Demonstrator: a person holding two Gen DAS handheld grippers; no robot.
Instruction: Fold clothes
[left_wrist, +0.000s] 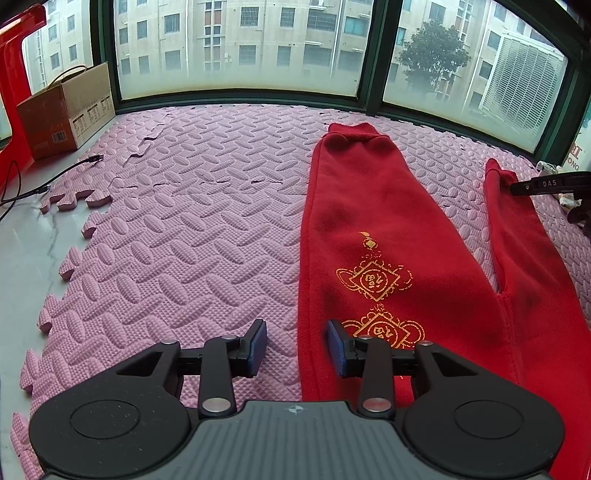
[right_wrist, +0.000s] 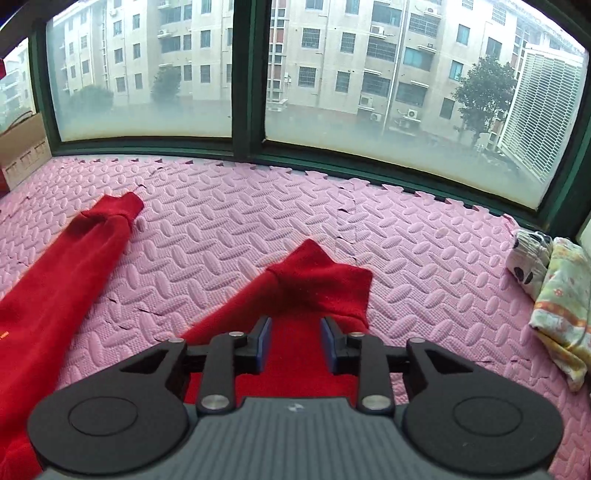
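On the left edge of the pink foam mat (left_wrist: 177, 229) my left gripper (left_wrist: 296, 345) hangs with fingers apart, empty, its right pad just over the waist side of the red trousers (left_wrist: 369, 221), which lie in the right half of the mat, legs spread toward the window. In my right view the right gripper (right_wrist: 296, 345) is above the right leg cuff (right_wrist: 325, 284), fingers apart, cloth under the gap but not clamped. I think the step is laying the legs flat before folding. To do it well, I should pinch the cuff hem fully, both layers, and carry it across onto the left leg (right_wrist: 74, 266), edges matching, without dragging.
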